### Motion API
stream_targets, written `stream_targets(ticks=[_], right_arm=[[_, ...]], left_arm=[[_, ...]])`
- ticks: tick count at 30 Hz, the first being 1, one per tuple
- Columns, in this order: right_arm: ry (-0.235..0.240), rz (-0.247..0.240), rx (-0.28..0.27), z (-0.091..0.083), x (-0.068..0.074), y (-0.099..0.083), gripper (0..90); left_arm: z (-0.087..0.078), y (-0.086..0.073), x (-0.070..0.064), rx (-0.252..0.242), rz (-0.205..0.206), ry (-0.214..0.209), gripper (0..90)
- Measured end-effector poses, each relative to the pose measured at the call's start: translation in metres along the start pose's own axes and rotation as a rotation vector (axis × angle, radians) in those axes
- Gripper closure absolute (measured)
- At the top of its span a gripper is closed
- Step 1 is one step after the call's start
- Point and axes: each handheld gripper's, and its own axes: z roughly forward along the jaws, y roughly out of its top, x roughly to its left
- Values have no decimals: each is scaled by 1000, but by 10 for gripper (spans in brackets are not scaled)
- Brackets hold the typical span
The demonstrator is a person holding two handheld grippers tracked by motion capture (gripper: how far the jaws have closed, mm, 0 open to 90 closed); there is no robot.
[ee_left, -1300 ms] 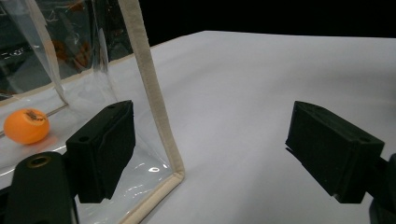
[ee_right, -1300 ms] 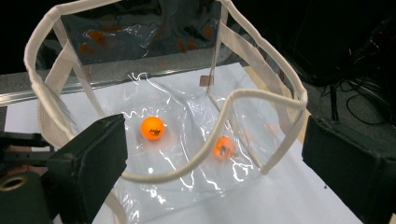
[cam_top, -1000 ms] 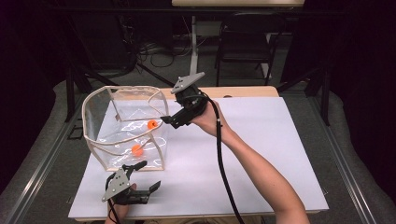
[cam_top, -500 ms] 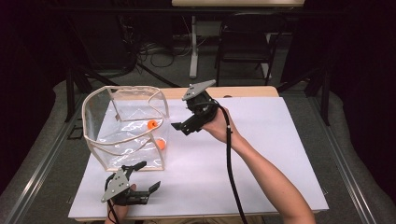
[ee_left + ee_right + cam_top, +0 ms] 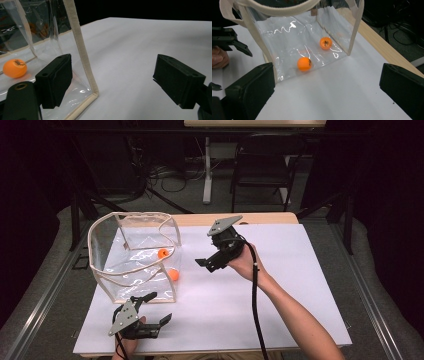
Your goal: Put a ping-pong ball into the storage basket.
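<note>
The white table [image 5: 280,290] carries a clear bag [image 5: 131,270] near its left edge.

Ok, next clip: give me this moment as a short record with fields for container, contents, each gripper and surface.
container: clear bag with cream trim, standing open on the table
contents: two orange balls on its floor
left gripper: open, empty, beside the bag's near corner
right gripper: open, empty, held above the table to the bag's right
surface: white tabletop

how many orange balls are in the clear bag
2. One orange ball lies on the floor of the clear bag near its front wall; the other ball sits deeper in. None seems hidden.
</note>
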Motion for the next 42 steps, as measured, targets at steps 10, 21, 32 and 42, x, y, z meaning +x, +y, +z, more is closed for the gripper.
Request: stream_targets(ticks=[10,21,32,42], right_arm=[[-21,9,7,-12,0,-21,0],[-31,12,22,-16,4,-41,0],[-44,15,18,-24,9,-57,0],[-61,31,19,-32,10,-73,0]], left_arm=[[1,0,0,0,-3,-1,157],[0,0,1,2,-1,0,157],[0,0,1,1,-3,0,157],[0,0,1,6,3,-1,157]])
